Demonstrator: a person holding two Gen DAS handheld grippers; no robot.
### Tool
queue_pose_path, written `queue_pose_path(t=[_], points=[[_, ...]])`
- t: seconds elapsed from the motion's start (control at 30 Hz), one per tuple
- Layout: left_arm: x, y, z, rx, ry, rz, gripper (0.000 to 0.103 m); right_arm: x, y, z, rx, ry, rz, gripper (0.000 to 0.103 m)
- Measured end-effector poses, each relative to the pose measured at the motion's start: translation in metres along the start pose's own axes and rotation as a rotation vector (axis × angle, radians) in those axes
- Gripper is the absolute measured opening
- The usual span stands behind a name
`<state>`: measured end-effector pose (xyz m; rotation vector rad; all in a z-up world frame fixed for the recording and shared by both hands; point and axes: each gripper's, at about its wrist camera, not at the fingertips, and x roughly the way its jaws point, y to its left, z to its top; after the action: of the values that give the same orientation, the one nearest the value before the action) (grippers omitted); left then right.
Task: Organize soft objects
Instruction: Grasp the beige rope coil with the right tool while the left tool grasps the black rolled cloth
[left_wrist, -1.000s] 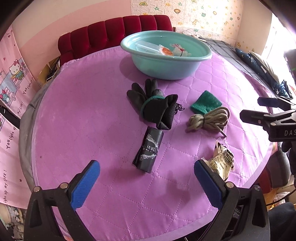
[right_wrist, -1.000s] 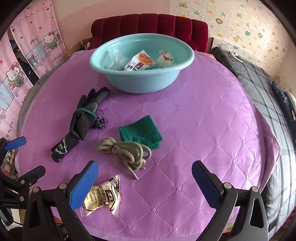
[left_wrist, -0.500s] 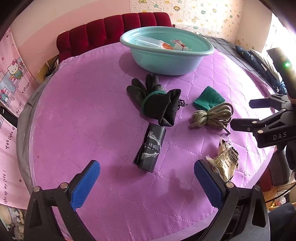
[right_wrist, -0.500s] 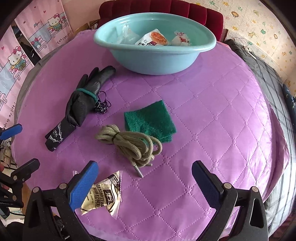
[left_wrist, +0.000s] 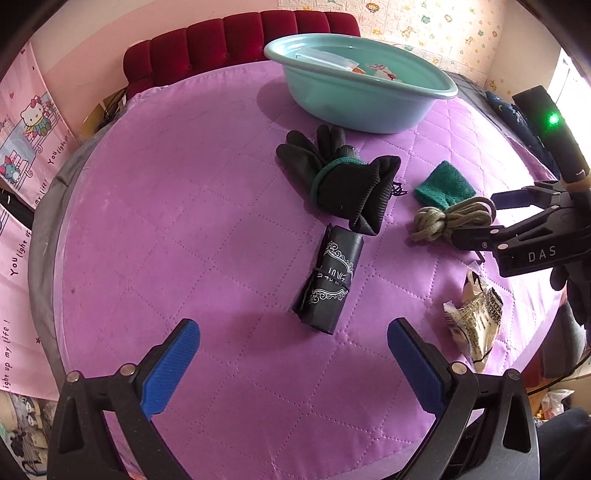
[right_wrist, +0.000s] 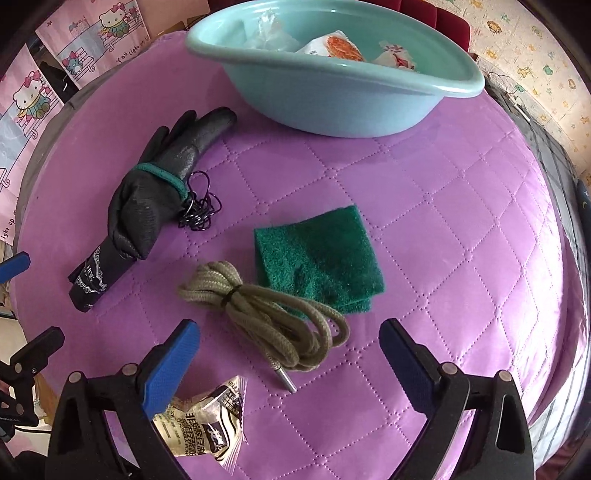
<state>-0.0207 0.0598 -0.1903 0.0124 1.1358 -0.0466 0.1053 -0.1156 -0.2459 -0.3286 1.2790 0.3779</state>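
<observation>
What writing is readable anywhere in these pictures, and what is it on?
"DAS": on the right gripper body, seen from the left wrist view.
"You light up my life!": on the pink cartoon curtain.
"LOVE", roughly: on the black roll with white scrollwork; partly hidden by a band.
Printing on the crinkled snack packet: non-Latin characters, not legible to me.
Packets in the teal basin: print too blurred.

A purple quilted cover with diamond stitching (right_wrist: 461, 229) dresses the round table. The round plastic basin (right_wrist: 332, 107) is pale teal. The square scouring cloth (right_wrist: 317, 254) is dark green, and the coiled cord bundle (right_wrist: 273, 314) beside it is olive-beige. The black work glove (right_wrist: 159, 188) carries a green cuff band. The black rolled pouch (left_wrist: 328, 280) bears white ornamental scrollwork. The crinkled snack packet (right_wrist: 207, 424) is cream with black print. Both tongs have black frames with blue pads (right_wrist: 171, 373).
</observation>
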Motion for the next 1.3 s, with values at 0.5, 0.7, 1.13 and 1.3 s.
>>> queue_pose_path(t=[0.5,0.7,1.13,1.3], points=[[0.009,-0.003,0.006,-0.006,0.015,-0.010,0.103,-0.007,0.005,-0.003,0.013,0.000,0.115,0.016],[0.020,-0.001,0.012,-0.027,0.032,-0.027,0.103,-0.027,-0.001,-0.015,0.053,-0.047,0.111,0.016],[0.036,-0.010,0.027,0.008,0.040,-0.054,0.089,-0.038,-0.013,-0.027,0.118,-0.086,0.093,0.016],[0.048,-0.016,0.036,0.027,0.056,-0.069,0.075,-0.041,-0.016,-0.031,0.133,-0.094,0.094,0.016]])
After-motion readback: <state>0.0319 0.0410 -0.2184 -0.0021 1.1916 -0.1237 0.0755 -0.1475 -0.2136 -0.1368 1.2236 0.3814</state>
